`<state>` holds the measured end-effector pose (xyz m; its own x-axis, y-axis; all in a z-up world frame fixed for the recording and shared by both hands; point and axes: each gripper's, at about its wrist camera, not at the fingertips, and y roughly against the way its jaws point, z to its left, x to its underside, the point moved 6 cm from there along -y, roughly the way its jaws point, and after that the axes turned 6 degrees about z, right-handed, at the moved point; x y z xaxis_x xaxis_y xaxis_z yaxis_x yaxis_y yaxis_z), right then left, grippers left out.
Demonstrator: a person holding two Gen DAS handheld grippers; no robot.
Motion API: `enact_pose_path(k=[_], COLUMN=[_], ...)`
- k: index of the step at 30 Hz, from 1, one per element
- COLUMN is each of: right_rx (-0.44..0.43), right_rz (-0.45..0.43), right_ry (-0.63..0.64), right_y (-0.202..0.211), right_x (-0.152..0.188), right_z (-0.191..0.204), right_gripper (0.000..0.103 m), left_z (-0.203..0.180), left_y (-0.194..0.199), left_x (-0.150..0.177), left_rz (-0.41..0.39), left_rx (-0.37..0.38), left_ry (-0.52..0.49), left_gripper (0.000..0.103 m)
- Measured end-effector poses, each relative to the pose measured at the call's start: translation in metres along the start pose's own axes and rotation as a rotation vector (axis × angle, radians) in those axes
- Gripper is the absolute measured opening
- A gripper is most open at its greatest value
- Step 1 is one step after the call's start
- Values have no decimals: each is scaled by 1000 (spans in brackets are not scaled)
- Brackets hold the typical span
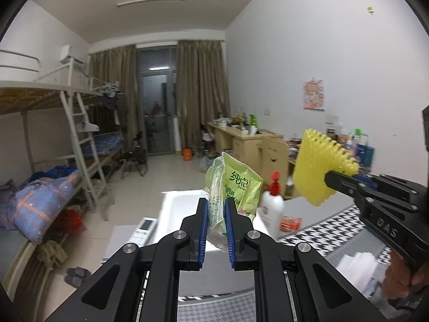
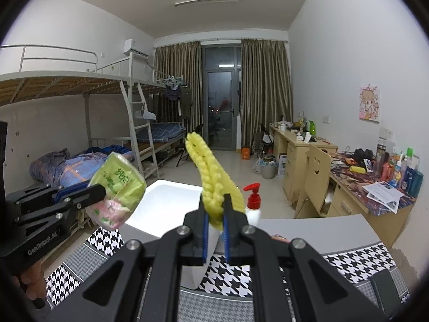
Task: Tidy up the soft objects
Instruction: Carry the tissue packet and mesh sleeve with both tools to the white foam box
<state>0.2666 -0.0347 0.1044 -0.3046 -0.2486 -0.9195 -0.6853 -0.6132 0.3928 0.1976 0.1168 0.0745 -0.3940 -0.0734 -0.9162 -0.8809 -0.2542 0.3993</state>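
Note:
My left gripper (image 1: 216, 204) is shut on a green tissue pack (image 1: 236, 185), held upright in the air above a white foam box (image 1: 174, 209). The same tissue pack (image 2: 118, 185) shows at the left of the right wrist view, pinched by the left gripper (image 2: 103, 191). My right gripper (image 2: 214, 210) is shut on a bumpy yellow sponge (image 2: 207, 171) that sticks up and away from the jaws. From the left wrist view the sponge (image 1: 313, 171) hangs at the right, clamped by the right gripper (image 1: 331, 178). Both items are lifted over the white foam box (image 2: 166, 204).
A white pump bottle with a red top (image 2: 253, 204) stands beside the box on a houndstooth-patterned cloth (image 2: 228, 273). A remote control (image 1: 142, 230) lies left of the box. Bunk beds (image 2: 80, 102) line the left wall, cluttered desks (image 2: 348, 177) the right. A hand (image 1: 402, 276) grips the right handle.

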Motion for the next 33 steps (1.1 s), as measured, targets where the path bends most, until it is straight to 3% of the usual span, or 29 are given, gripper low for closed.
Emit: enact_pose_path(k=[18,33], right_rx=[-53,-36], right_rz=[50,93], right_ry=[-9,-5], right_y=[-41,-62], right_x=[-8,-8], right_z=[13,17], right_gripper=[12,12], left_z=[18,23], left_y=[-48,-100], left_x=[-3,-1], left_rz=[58,157], left_rx=[-42,-22], left_ry=[103,97], left_gripper=[14,14])
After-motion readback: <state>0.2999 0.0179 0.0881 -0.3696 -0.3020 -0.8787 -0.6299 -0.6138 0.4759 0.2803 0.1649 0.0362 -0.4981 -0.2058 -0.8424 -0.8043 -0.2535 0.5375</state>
